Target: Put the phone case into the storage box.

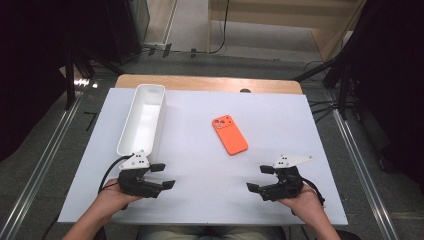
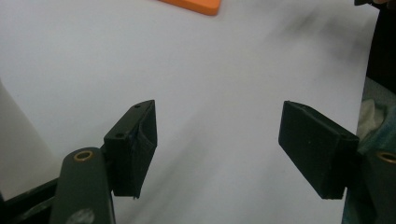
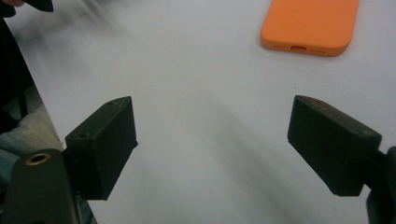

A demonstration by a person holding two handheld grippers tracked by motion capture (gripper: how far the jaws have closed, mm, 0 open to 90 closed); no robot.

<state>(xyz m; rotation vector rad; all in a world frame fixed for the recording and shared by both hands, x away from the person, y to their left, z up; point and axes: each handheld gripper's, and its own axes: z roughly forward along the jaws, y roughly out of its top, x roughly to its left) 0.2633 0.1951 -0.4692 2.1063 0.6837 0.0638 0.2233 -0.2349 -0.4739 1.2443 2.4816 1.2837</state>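
Observation:
An orange phone (image 1: pixel 230 134) lies flat, camera side up, near the middle of the white table (image 1: pixel 200 170). Its edge shows at the top of the left gripper view (image 2: pixel 194 5) and its bottom end at the upper right of the right gripper view (image 3: pixel 308 25). My left gripper (image 1: pixel 162 176) rests near the front left of the table, open, with nothing between its jaws. My right gripper (image 1: pixel 260 178) sits near the front right, open as well and empty. Both point inward toward each other, well short of the phone.
A long white rectangular bin (image 1: pixel 142 118) stands on the left half of the table, just beyond my left gripper; its wall shows at the left edge (image 2: pixel 14 140) of the left gripper view. A wooden edge (image 1: pixel 210 82) runs along the table's far side.

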